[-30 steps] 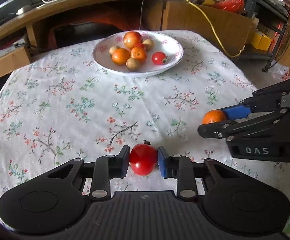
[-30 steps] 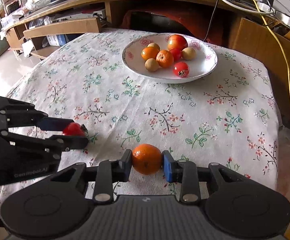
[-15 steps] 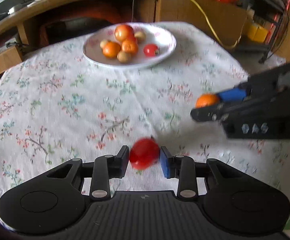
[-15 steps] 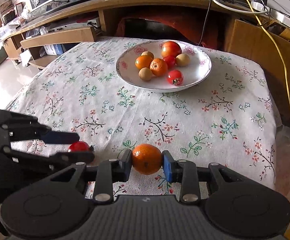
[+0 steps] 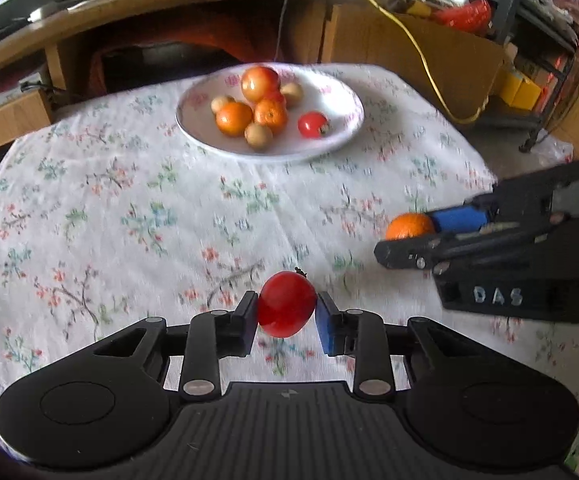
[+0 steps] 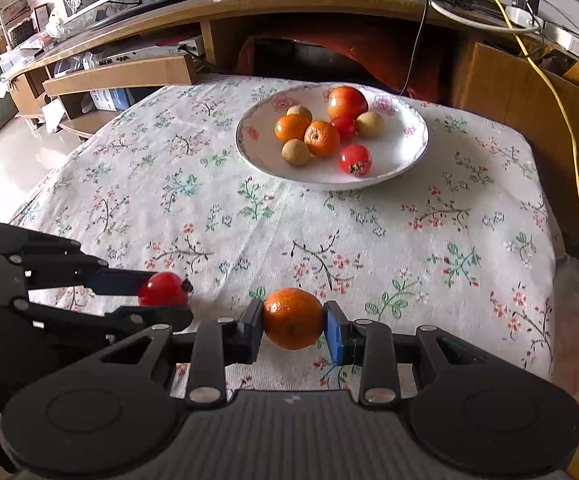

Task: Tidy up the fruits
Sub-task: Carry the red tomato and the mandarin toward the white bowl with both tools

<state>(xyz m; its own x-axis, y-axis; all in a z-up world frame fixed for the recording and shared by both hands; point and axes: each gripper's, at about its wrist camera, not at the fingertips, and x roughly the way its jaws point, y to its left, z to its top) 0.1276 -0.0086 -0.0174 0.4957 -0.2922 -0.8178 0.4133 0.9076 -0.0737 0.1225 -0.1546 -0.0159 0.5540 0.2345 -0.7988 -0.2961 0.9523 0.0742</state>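
Observation:
My left gripper [image 5: 286, 316] is shut on a red tomato [image 5: 286, 304] and holds it above the floral tablecloth; the tomato also shows in the right wrist view [image 6: 162, 289]. My right gripper [image 6: 292, 326] is shut on an orange [image 6: 292, 318], seen from the left wrist view at the right [image 5: 408, 226]. A white plate [image 6: 403, 152] at the far side of the table holds several fruits: oranges [image 6: 321, 138], tomatoes [image 6: 354, 159], a large red fruit and small brown ones. It shows in the left wrist view too [image 5: 341, 104].
The table [image 6: 369, 232] has a floral cloth; its right edge drops to the floor. A wooden desk [image 6: 329, 4] with cables stands behind. A yellow cable [image 6: 561, 120] hangs at the right. Shelves [image 5: 537, 20] stand at the far right.
Both grippers have lifted their fruit off the cloth and moved toward the plate. The tomato and orange stay gripped.

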